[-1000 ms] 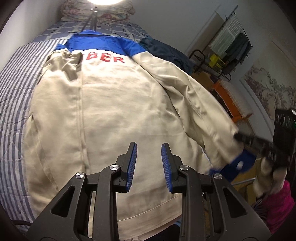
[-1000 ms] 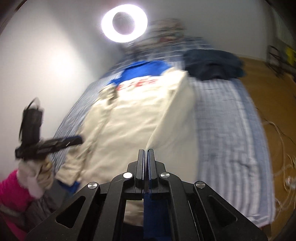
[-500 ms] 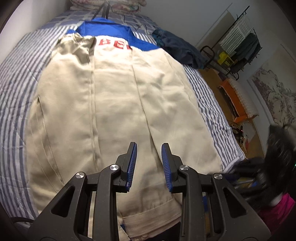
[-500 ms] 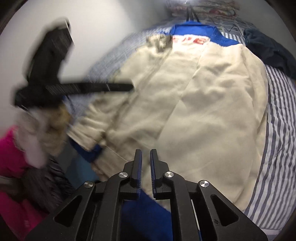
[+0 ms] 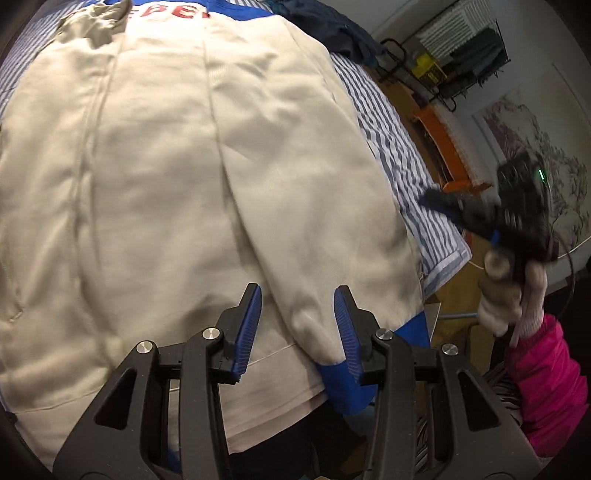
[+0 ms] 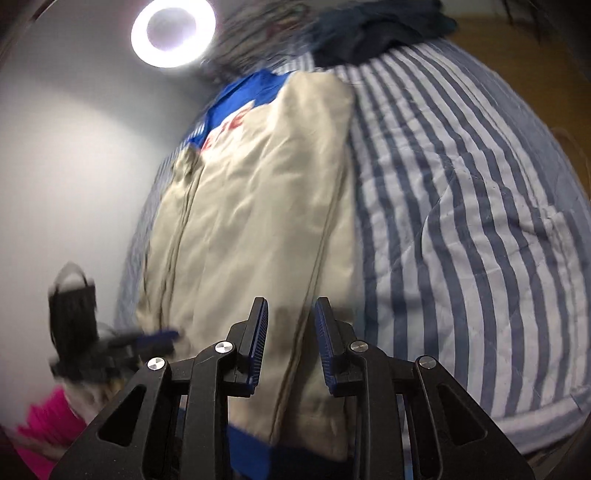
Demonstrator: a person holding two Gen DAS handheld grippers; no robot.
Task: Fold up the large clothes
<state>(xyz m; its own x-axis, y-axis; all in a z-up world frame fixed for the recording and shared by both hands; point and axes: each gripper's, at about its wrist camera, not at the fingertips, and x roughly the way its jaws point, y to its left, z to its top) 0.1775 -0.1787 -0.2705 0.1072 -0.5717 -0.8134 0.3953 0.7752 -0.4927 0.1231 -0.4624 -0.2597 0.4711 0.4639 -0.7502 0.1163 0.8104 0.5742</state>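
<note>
Where jacket lies: striped bedspread; ring light against wall.

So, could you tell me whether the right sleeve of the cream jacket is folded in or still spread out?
Folded in: the right sleeve lies lengthwise across the cream jacket, its blue cuff at the hem.

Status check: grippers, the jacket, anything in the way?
Left gripper and right gripper both open, jaws just widened, nothing clamped. Cream jacket flat on striped bed, sleeves folded in. Dark clothes beyond, clear.
</note>
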